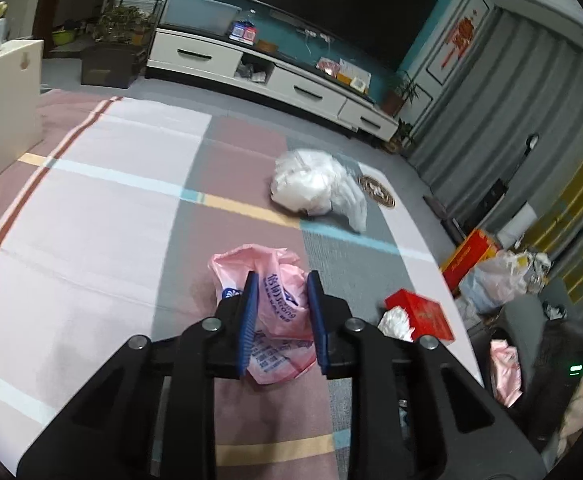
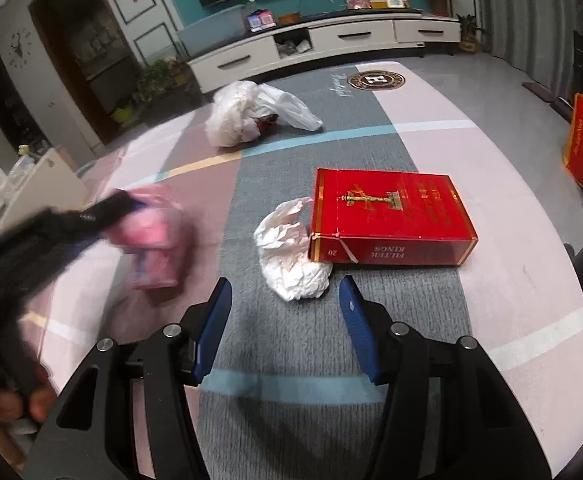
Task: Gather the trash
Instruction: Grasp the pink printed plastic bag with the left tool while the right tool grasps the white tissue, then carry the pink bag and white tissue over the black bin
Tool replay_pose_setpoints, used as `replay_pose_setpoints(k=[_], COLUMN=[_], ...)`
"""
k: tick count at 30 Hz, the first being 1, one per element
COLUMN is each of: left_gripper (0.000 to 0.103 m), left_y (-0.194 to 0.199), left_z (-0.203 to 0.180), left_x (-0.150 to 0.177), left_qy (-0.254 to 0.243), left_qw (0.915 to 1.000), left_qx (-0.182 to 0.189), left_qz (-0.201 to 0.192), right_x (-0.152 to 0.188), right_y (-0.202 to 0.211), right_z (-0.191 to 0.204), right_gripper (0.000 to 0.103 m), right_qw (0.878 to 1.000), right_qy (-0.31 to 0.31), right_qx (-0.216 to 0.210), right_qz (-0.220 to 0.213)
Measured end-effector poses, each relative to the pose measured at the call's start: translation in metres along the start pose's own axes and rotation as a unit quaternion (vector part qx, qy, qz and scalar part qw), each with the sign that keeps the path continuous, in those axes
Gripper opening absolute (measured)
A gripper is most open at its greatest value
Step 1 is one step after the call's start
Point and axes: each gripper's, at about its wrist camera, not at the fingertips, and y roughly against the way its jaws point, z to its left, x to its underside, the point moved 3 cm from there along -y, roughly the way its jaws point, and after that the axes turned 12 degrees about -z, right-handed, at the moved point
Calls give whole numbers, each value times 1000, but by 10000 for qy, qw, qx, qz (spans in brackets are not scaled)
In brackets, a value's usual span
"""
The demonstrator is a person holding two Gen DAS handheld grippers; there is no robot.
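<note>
A large tabletop (image 2: 491, 152) covered in a cloth of pink, grey and white blocks with thin blue and yellow stripes fills both views. Beyond it, a dark television (image 1: 331, 4) on a teal wall is seen above a long white cabinet (image 1: 291, 84), with potted plants (image 1: 119, 24) at the side and grey curtains (image 1: 511, 92) near a red bag on the floor.

At the far side of the tabletop a crumpled white plastic bag (image 2: 247, 112) is found, well apart from both tongs. A red cigarette box (image 2: 387, 216) is laid flat nearer, and a wad of white tissue (image 2: 291, 256) is touching its left edge.

The right tongs (image 2: 285, 300) are held apart, with nothing between them; the tissue lies just ahead of the tips.

The left tongs (image 1: 281, 292) are clamped on a pink plastic bag (image 1: 279, 308) printed in blue, which is bunched between the blue pads (image 1: 251, 304). In the right wrist view this bag and the left tongs are blurred at the left.
</note>
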Motion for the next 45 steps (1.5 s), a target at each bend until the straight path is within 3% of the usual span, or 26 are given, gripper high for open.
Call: replay_pose_setpoints(k=[5,8,12,22,25,32,45], left_gripper=[26,26,26,27,27,27,27], left_y=[12,13,15,41,54,87,116], left_z=[5,8,9,-42,-60,-104,-160], left_x=[-8,-10,-10,4,12,33,82], left_qy=[72,110,98,-694,-909,-1262,-1354], left_qw=[9999,9999,9999,9973,9952,9894,9823], left_qx=[48,20,4,223,349,713,1284], left_qz=[-109,-108,-91,-34,-27,-4,184], right_x=[-3,-5,-3,12,15,11,4], right_y=[-12,-17,-10,54,78,128,167], right_z=[2,4,4,8,1,-36,-93], right_gripper=[54,35,27,27,27,27,27], right_qw=[9997,9994,9990,9992,9991,9977,9929], right_qy=[-156,-65,-53,-11,54,194,132], right_qx=[194,353,436,-384,-412,31,479], right_qz=[-10,-29,-48,79,-43,-652,-1078])
